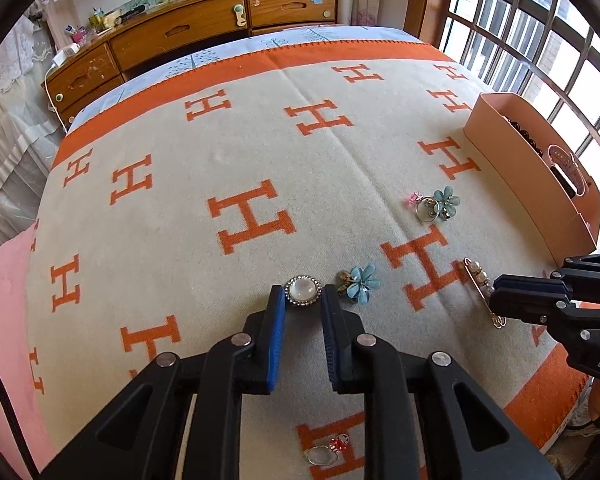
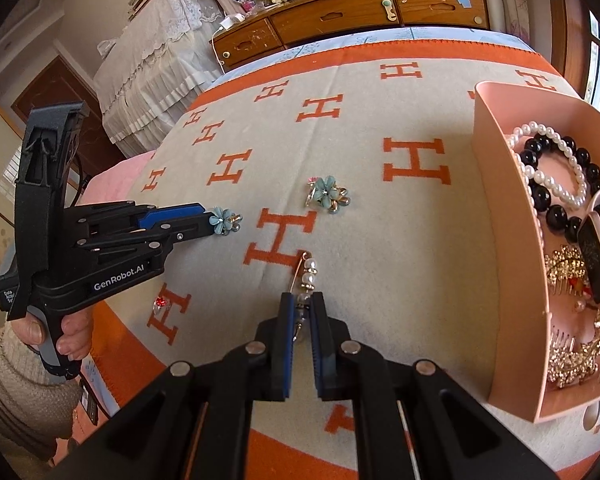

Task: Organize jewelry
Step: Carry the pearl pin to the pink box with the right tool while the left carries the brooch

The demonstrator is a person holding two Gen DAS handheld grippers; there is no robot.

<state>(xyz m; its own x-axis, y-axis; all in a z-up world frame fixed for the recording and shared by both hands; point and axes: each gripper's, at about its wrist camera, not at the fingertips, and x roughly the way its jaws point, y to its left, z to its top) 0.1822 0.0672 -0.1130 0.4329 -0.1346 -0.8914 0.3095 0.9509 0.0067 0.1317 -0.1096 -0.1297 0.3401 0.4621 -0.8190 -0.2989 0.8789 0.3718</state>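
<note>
On the bed, over a cream blanket [image 1: 204, 148] with orange H letters, several small pieces of jewelry lie spread apart, probably so that each one can be picked up alone. The left gripper [image 1: 303, 295] is low over the blanket, with its jaws on both sides of a round brooch [image 1: 303, 289] — a milky white stone with a ring of tiny clear stones around it. The jaws are narrow and look very close to the rim, but I cannot tell if they already press it. Just beside it lies a blue flower clip [image 1: 362, 283], and a second blue flower clip [image 1: 444, 200] lies farther away, touching a ring with a pink stone.

The right gripper [image 2: 303, 300] has its jaws closed to a narrow gap around the lower end of a pearl pin [image 2: 309, 270] — a gold safety pin with white pearls in a row. The pin lies on the blanket, and the hold seems to be on its bead end, which gives the pads more to catch than the thin wire.

To the right stands a pink box [image 2: 496, 216], with bracelets of pearls and black beads, gold hair combs and a watch inside; I judge it is the place for all the pieces. A ring with a red stone [image 1: 328, 451] lies nearest to the person.
</note>
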